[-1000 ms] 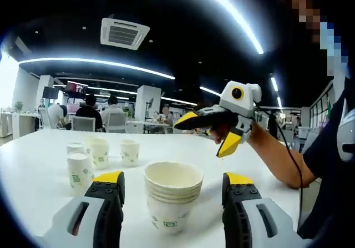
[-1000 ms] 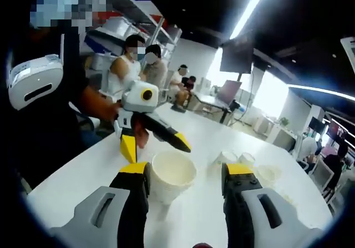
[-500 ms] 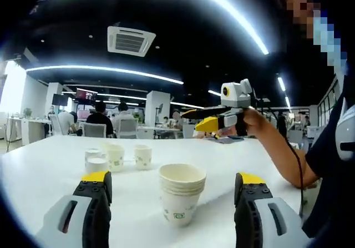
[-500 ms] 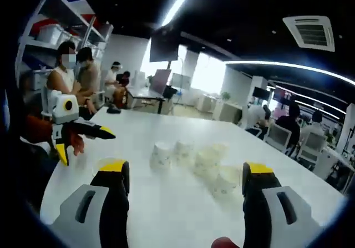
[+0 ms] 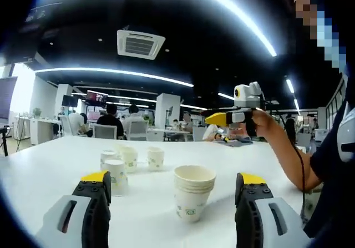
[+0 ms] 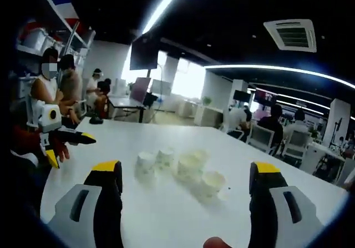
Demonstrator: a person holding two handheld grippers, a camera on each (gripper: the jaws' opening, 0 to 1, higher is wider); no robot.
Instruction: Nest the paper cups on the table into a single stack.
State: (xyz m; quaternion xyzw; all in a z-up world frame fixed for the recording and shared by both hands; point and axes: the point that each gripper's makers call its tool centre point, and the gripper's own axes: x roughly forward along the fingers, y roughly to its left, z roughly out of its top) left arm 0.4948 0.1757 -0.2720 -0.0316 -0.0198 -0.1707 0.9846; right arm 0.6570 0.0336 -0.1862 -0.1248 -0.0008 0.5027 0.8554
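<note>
a stack (image 5: 194, 195) of nested paper cups is seen upright on the white tabletop (image 5: 44, 165), between the spread jaws of the left claw (image 5: 173, 203) but touched by neither. four loose cups (image 5: 128, 162) are grouped just beyond it toward the left jaw, each standing apart from the stack. in the right gripper view the loose cups (image 6: 177, 167) are seen blurred, in a short row near the middle of the tabletop (image 6: 233, 148), well ahead of the right claw (image 6: 186, 195), whose jaws are released and wide apart with nothing between them. the left claw (image 6: 64, 145) is also caught in that view at the left edge, held in a hand above the tabletop, its yellow-tipped jaws parted. the right claw (image 5: 213, 118) is seen in the left gripper view raised above the far side of the tabletop, gripped in a hand (image 5: 258, 120); from that angle it cannot be told whether its jaws are parted. seated people (image 5: 111, 120) and long ceiling lights (image 5: 116, 73) are seen in the open office behind.
</note>
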